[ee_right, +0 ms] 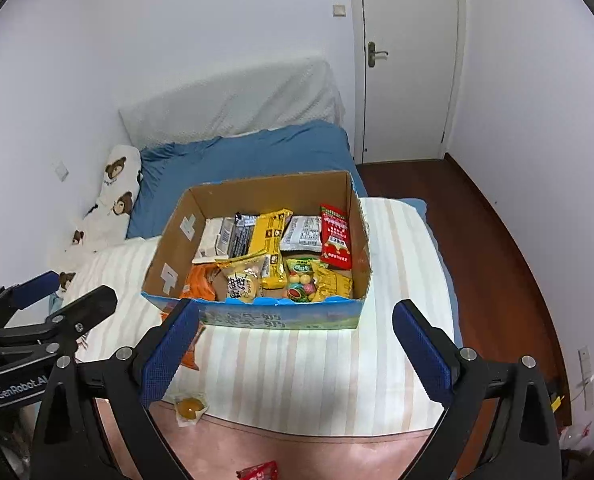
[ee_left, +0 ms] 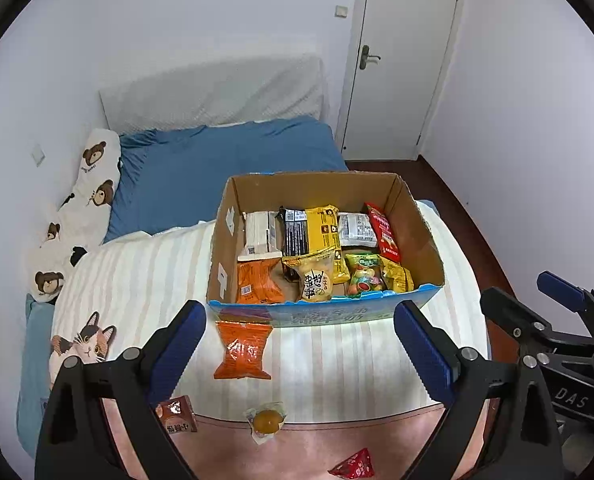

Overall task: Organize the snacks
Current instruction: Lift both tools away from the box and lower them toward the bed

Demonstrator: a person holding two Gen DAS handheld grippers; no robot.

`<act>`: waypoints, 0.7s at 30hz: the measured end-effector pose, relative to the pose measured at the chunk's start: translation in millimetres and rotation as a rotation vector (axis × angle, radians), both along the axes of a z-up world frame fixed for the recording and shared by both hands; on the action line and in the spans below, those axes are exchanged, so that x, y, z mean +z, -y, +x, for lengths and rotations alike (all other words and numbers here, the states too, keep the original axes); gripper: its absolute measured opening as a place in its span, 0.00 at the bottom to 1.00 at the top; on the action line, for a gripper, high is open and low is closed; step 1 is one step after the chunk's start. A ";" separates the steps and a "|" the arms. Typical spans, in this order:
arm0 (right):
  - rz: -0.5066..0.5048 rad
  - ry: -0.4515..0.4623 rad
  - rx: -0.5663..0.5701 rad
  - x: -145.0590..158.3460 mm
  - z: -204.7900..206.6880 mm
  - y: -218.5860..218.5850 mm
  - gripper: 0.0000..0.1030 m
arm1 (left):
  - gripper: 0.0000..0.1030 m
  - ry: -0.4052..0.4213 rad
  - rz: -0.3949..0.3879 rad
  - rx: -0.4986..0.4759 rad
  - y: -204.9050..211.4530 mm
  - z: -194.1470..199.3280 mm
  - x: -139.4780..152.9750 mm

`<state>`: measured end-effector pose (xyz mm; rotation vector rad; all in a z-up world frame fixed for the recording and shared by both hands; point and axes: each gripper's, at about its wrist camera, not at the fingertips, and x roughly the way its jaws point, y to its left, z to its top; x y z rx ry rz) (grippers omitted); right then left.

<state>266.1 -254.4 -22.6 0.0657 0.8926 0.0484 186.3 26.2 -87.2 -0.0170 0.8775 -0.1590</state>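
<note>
A cardboard box (ee_left: 417,232) stands on the bed, filled with several snack packets: yellow, orange, red, white. In front of it lie an orange packet (ee_left: 243,350), a small brown packet (ee_left: 177,416), a clear-wrapped yellow round snack (ee_left: 267,420) and a red packet (ee_left: 355,466). My left gripper (ee_left: 300,320) hovers open above the loose snacks, holding nothing. My right gripper (ee_right: 296,312) is open too, in front of the box (ee_right: 169,256), with nothing between its fingers. Its left finger half hides the orange packet (ee_right: 191,356). Each gripper shows at the edge of the other's view.
The box sits on a striped white blanket (ee_left: 137,280) over a pink cover (ee_left: 317,440). Behind lie a blue sheet (ee_left: 225,168) and bear-print pillows (ee_left: 93,192) by the wall. A white door (ee_left: 405,60) and dark wooden floor (ee_right: 497,240) are to the right.
</note>
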 end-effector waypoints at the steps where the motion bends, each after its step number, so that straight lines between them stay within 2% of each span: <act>1: 0.003 0.002 0.001 1.7 -1.7 -0.2 0.96 | 0.94 0.001 -0.001 -0.001 -0.5 -1.3 0.4; 6: 0.033 0.011 -0.002 5.3 -15.1 -0.8 0.96 | 0.94 0.004 -0.007 0.005 -5.9 -10.8 -0.8; 10: 0.104 -0.036 -0.006 -10.9 -23.0 -0.5 0.96 | 0.94 -0.012 -0.001 0.066 -29.9 -20.0 -13.9; 13: 0.160 -0.109 0.009 -40.7 -27.3 -8.7 0.96 | 0.94 -0.042 0.026 0.141 -57.9 -28.5 -34.0; 16: 0.214 -0.215 0.037 -83.1 -25.2 -25.7 0.96 | 0.94 -0.113 0.072 0.228 -94.6 -37.7 -67.4; 21: 0.310 -0.408 0.102 -166.5 -20.7 -71.5 0.96 | 0.94 -0.319 0.091 0.355 -158.5 -44.2 -139.8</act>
